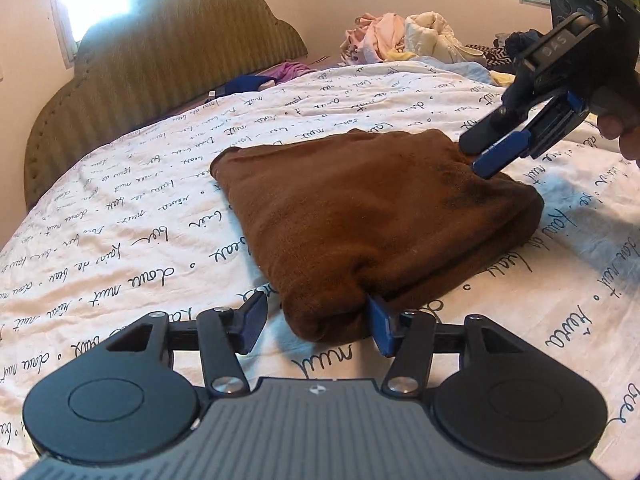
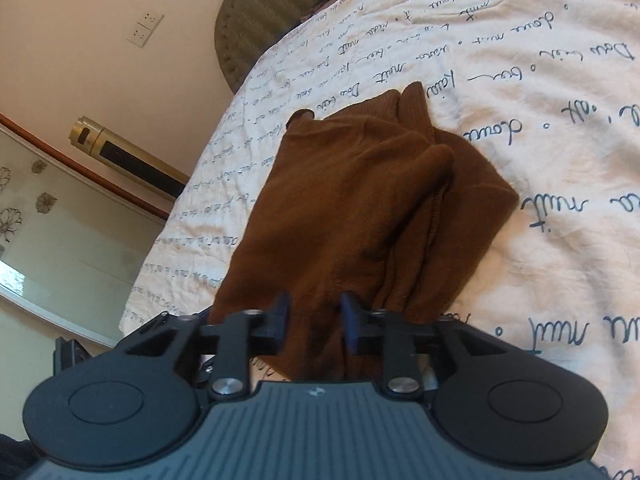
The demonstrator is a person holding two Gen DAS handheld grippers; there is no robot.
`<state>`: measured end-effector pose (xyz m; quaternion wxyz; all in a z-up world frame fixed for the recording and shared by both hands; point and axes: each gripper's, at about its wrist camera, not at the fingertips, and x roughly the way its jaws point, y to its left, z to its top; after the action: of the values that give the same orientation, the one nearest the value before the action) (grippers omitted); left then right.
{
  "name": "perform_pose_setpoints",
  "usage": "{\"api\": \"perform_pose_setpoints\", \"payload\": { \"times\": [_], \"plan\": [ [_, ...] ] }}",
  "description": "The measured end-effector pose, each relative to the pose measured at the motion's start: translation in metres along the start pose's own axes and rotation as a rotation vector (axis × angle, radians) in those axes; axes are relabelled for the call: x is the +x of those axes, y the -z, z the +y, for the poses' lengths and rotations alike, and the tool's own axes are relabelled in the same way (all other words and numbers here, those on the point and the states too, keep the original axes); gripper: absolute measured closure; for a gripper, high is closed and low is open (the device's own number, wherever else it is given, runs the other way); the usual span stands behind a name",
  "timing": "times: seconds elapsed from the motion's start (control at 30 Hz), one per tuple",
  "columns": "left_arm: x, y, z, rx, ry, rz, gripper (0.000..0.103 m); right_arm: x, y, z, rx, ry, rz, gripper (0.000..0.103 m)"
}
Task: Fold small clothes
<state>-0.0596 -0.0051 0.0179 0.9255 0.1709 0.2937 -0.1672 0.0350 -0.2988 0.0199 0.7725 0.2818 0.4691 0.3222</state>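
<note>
Both wrist views closely face the brown garment from opposite sides.

- A white bedspread printed with dark cursive script.
- An olive, ribbed, scalloped headboard.
- A heap of pale laundry at the far edge (pinks, creams).
- Wall sockets.
- A gold cylinder by the wall.
</note>
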Motion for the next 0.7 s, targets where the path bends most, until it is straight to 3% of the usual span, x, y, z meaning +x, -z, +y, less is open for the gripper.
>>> {"api": "perform_pose_setpoints", "payload": {
  "times": [0.03, 0.17, 0.27, 0.33, 0.4, 0.47, 0.63, 0.67, 0.7],
  "plan": [
    [0.000, -0.001, 0.000, -0.001, -0.001, -0.002, 0.048, -0.001, 0.001, 0.000, -0.001, -0.002, 0.000, 0.044],
    [0.007, -0.003, -0.004, 0.008, -0.013, -0.001, 0.048, 0.010, 0.002, -0.001, 0.003, 0.008, 0.032, 0.045],
    [0.004, -0.002, -0.006, 0.038, -0.004, -0.007, 0.048, 0.016, 0.003, 0.011, -0.061, 0.043, 0.054, 0.067],
    [0.000, 0.001, -0.006, 0.046, 0.023, -0.002, 0.048, 0.023, 0.004, 0.009, -0.061, 0.047, 0.075, 0.071],
    [-0.003, 0.005, -0.007, 0.060, 0.040, 0.002, 0.048, 0.029, 0.006, 0.005, -0.070, 0.077, 0.083, 0.094],
    [-0.002, 0.007, -0.007, 0.063, 0.026, 0.009, 0.048, 0.027, 0.007, 0.001, -0.053, 0.051, 0.072, 0.094],
    [0.002, 0.002, 0.008, -0.038, 0.027, 0.019, 0.048, 0.021, 0.006, 0.004, -0.059, 0.039, 0.065, 0.094],
    [0.000, 0.001, 0.008, -0.043, 0.018, 0.007, 0.053, 0.021, 0.006, 0.004, -0.058, 0.042, 0.069, 0.094],
    [0.000, 0.000, 0.008, -0.038, 0.006, -0.003, 0.069, 0.021, 0.006, 0.002, -0.057, 0.043, 0.071, 0.095]
  ]
}}
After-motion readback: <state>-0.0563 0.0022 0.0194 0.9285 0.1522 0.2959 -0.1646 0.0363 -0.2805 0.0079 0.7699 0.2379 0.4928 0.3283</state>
